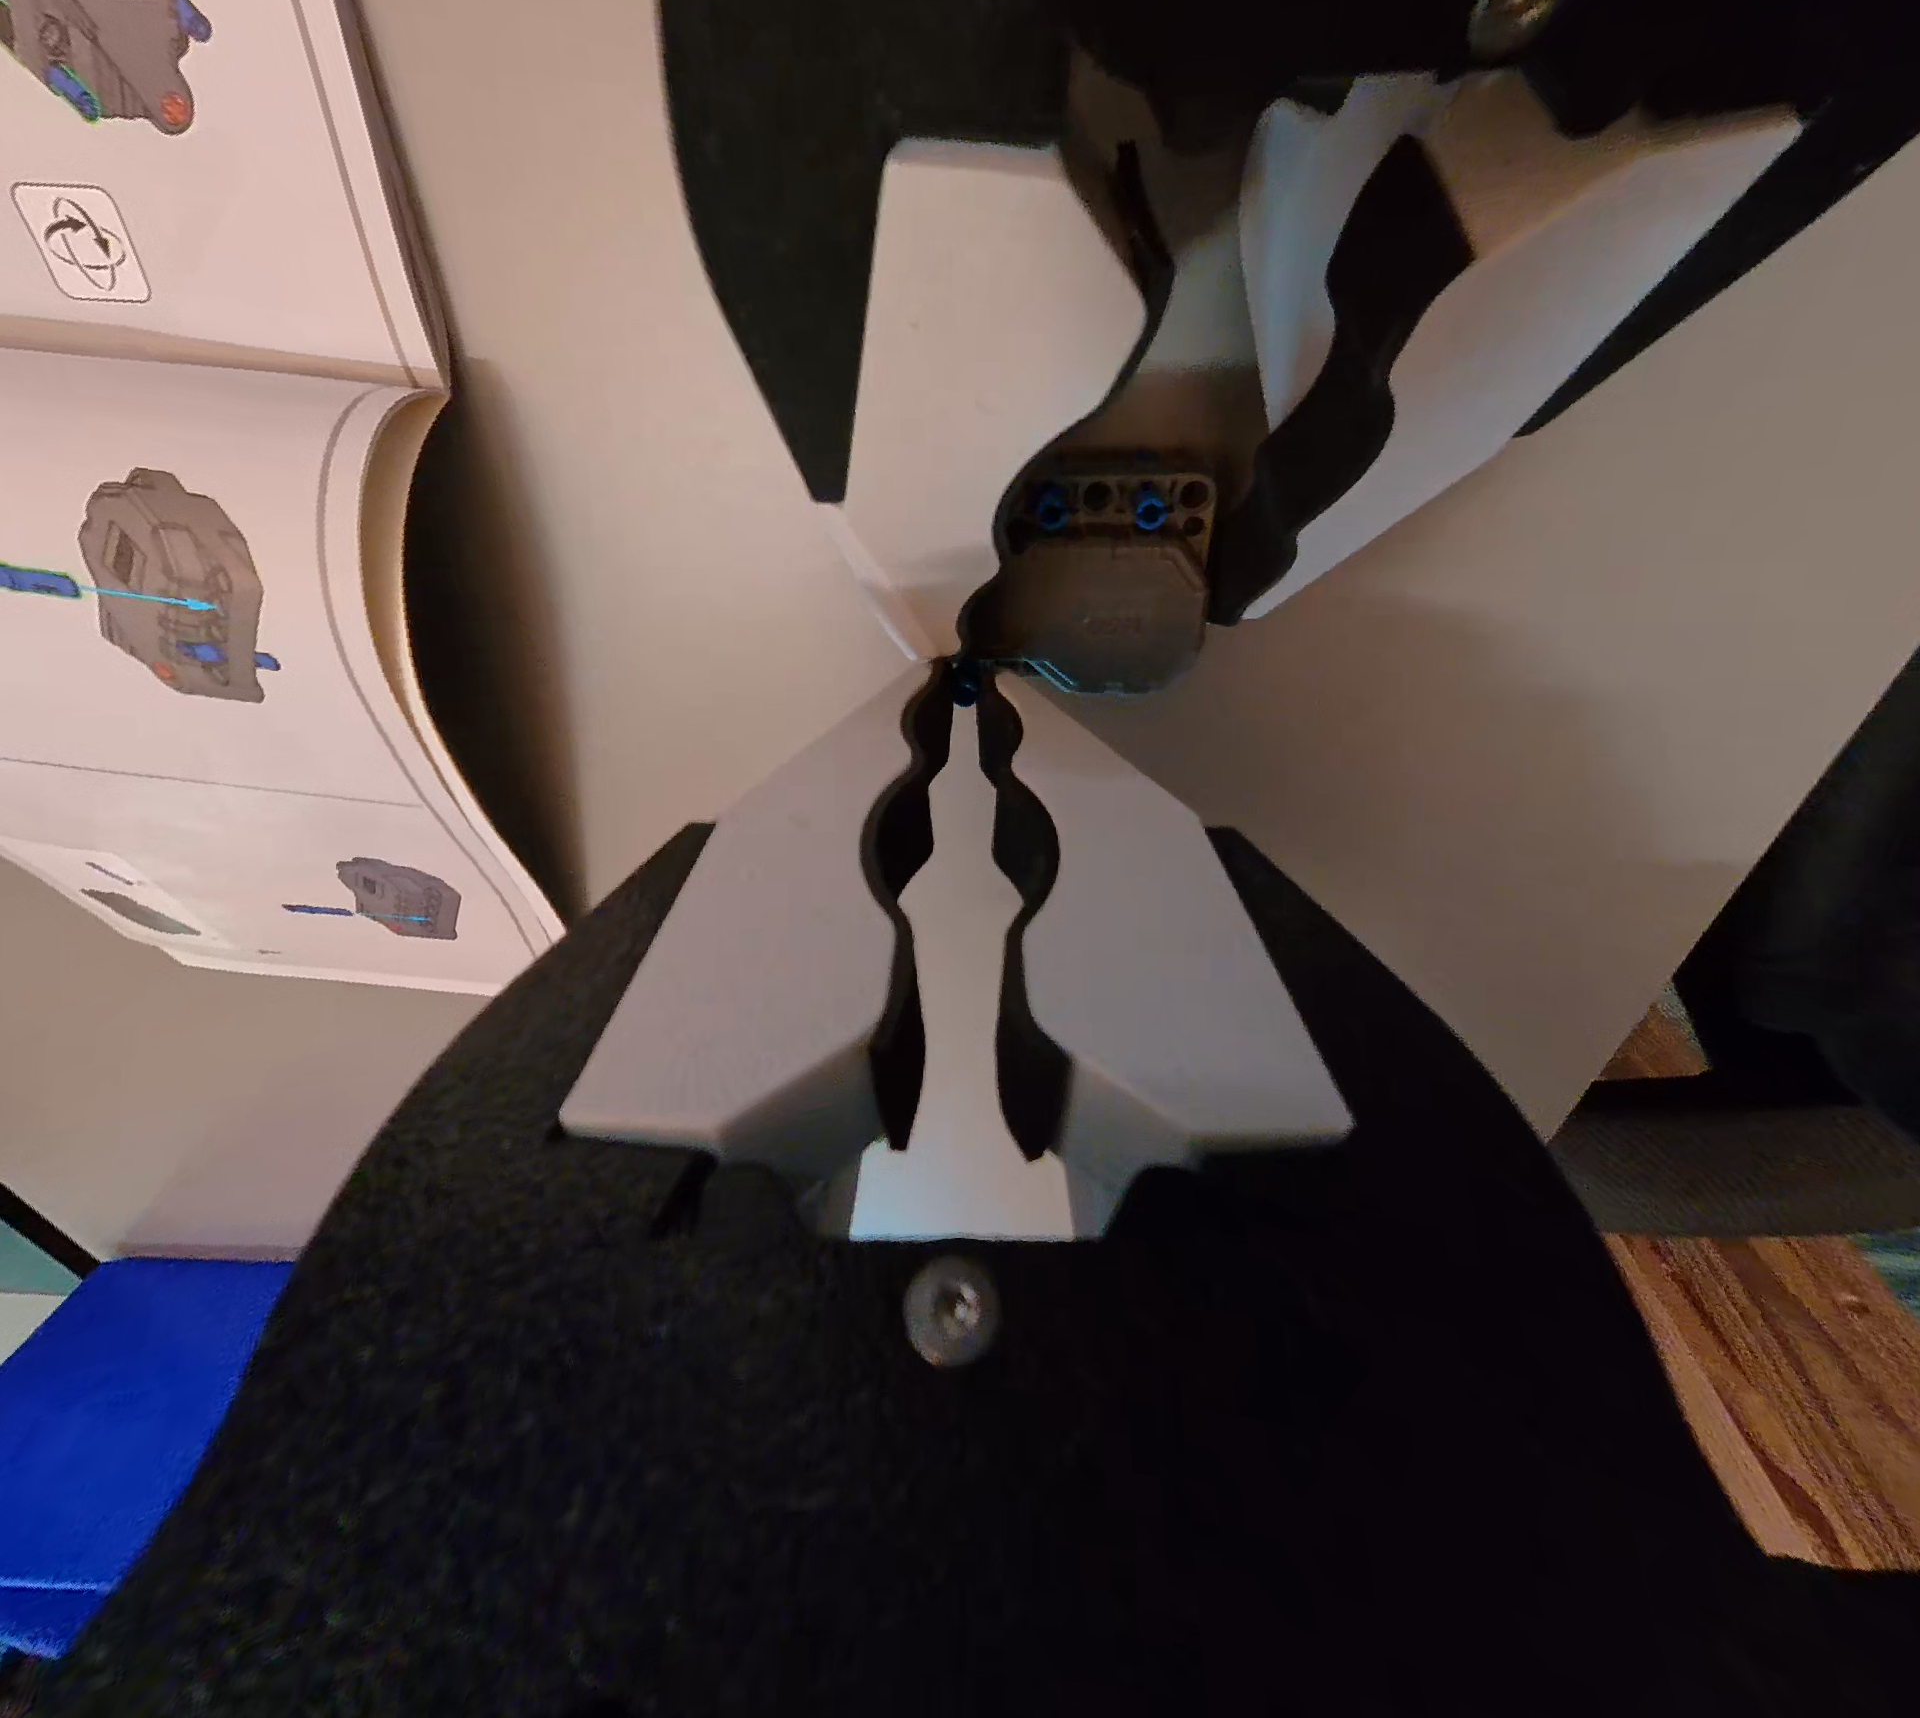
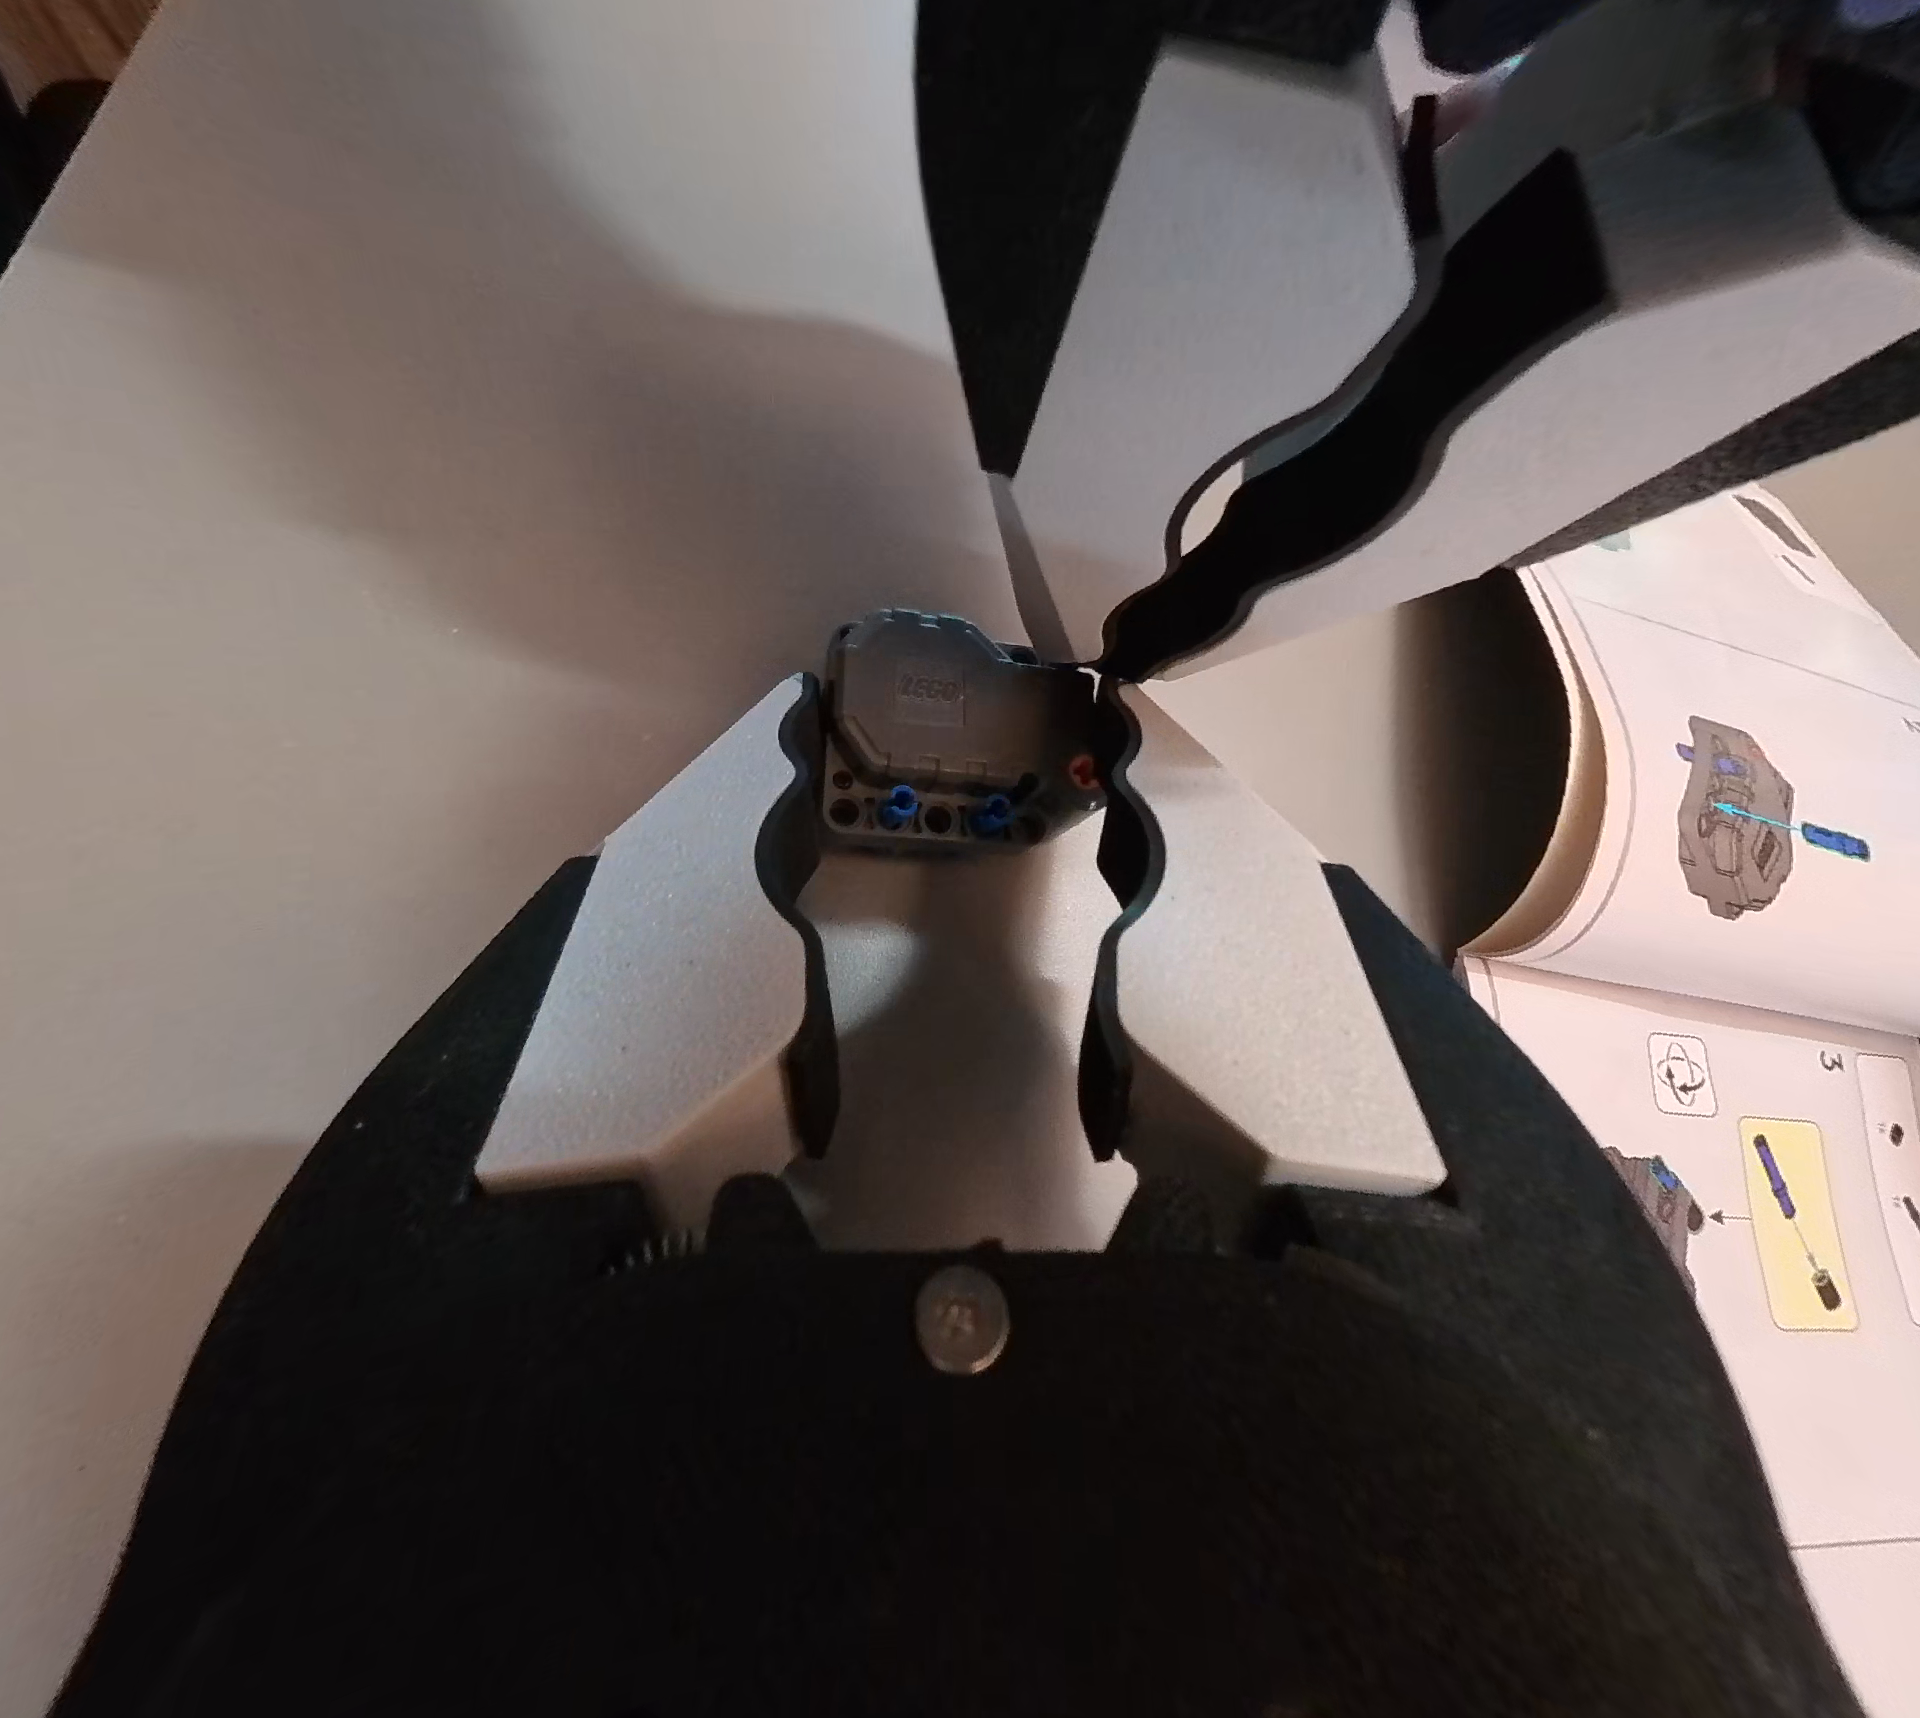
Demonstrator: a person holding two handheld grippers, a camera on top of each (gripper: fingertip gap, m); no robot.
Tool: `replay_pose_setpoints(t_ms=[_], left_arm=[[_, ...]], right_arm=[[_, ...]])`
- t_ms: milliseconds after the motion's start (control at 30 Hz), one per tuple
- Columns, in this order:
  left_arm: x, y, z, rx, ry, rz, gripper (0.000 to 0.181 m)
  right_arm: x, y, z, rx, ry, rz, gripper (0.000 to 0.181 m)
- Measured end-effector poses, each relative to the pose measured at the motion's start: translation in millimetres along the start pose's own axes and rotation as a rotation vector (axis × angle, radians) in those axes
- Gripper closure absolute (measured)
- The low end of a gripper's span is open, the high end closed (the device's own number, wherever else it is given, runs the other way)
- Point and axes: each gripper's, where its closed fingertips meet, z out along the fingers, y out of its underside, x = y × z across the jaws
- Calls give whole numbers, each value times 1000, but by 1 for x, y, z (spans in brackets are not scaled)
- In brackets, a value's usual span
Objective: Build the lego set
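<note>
A grey Lego motor block (image 2: 925, 712) with two blue pins (image 2: 899, 811) along its holed edge and a red part (image 2: 1083, 772) on one side is held above the white table. My right gripper (image 2: 951, 702) is shut on it, one finger on each side. The block also shows in the left wrist view (image 1: 1122, 588), between the right gripper's fingers (image 1: 1262, 525). My left gripper (image 1: 964, 707) is shut on a small blue pin (image 1: 964, 683), and its tip touches the block's corner. In the right wrist view the left gripper (image 2: 1103, 666) reaches in from the upper right; the pin is hidden there.
An open instruction booklet (image 1: 208, 473) lies on the white table (image 1: 582, 214) to the left, and shows at the right in the right wrist view (image 2: 1714, 993). A blue object (image 1: 104, 1419) sits at the lower left. Wooden floor (image 1: 1766, 1356) shows beyond the table edge. Both grippers' tips are close together, under 4 cm apart.
</note>
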Motion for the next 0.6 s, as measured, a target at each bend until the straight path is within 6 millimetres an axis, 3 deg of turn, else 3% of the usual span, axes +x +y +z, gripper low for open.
replay_pose_setpoints(t_ms=[600], left_arm=[[2,-1,0,38,11,-48,179]], right_arm=[[0,0,-1,-1,2,-4,130]])
